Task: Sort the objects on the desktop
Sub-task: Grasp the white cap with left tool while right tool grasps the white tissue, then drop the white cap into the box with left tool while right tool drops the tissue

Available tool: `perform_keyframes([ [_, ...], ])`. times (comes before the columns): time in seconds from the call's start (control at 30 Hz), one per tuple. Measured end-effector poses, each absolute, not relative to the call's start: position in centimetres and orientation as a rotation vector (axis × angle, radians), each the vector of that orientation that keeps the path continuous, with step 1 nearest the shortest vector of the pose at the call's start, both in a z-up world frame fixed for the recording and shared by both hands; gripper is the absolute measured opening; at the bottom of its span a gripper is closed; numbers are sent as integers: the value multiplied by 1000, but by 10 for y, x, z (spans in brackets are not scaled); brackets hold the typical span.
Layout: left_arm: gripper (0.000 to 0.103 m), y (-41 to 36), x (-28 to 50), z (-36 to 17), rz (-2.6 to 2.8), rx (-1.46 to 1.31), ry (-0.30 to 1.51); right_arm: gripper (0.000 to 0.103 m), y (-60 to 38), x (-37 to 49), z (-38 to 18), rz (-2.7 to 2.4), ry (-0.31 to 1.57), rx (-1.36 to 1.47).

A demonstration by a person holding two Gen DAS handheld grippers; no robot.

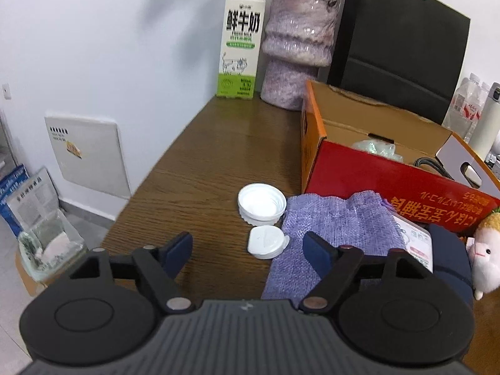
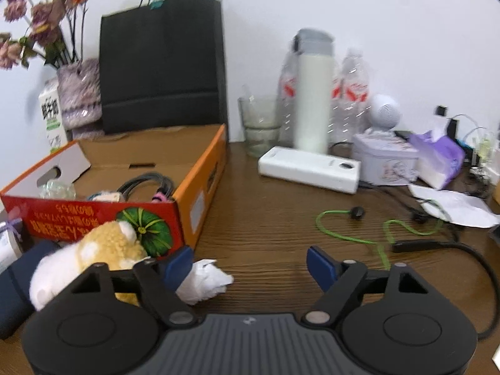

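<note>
An open orange and red cardboard box (image 1: pixel 368 172) stands on the brown desk (image 1: pixel 212 156) and holds cables and small items; it also shows in the right wrist view (image 2: pixel 200 175). My left gripper (image 1: pixel 248 250) is open and empty, with a white jar lid (image 1: pixel 262 203), a small white cap (image 1: pixel 267 241) and a purple cloth pouch (image 1: pixel 337 228) just ahead of it. My right gripper (image 2: pixel 250 262) is open and empty above the desk. A crumpled white paper (image 2: pixel 206 281) and a plush toy (image 2: pixel 103 250) lie by its left finger.
A milk carton (image 1: pixel 239 43), a purple vase (image 1: pixel 297 47) and a black paper bag (image 1: pixel 400 40) stand at the back. To the right are a glass (image 2: pixel 259 125), a white flask (image 2: pixel 312 93), water bottles, a power bank (image 2: pixel 309 168), a tin, tissues and a green cable (image 2: pixel 353 234).
</note>
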State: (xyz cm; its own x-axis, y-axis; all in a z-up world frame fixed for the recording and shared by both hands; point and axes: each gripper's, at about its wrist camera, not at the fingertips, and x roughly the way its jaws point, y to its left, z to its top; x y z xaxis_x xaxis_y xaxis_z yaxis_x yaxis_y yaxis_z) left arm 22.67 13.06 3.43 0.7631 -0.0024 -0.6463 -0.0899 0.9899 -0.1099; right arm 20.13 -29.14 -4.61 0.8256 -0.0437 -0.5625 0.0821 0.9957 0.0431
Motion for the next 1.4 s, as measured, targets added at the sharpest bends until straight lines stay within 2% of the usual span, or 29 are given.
perform_keyframes([
  [0.07,75,128,228,31,35,-125,701,61,-287,206,-52,-27,621,67],
  [0.2,73,127,228,29,23,-124,691,55,-279,204,-56,21,629,54],
  [0.23,71,127,228,29,19,-123,690,52,-279,203,-57,31,629,59],
  [0.27,70,127,227,29,13,-123,688,44,-278,202,-58,45,631,65],
  [0.37,60,126,226,30,-5,-122,685,26,-273,198,-57,78,627,62],
  [0.43,54,125,226,30,-18,-122,683,19,-267,195,-57,85,623,33],
  [0.57,40,126,225,29,-23,-121,680,17,-261,190,-57,74,620,0],
  [0.63,30,126,224,29,-21,-115,681,17,-262,189,-57,74,622,10],
  [0.67,29,127,224,29,-18,-119,680,17,-263,189,-57,74,623,15],
  [1.1,27,126,211,37,-14,-112,599,16,-263,180,-48,55,573,16],
  [1.4,27,101,195,68,-56,-69,485,16,-261,165,-7,37,411,48],
])
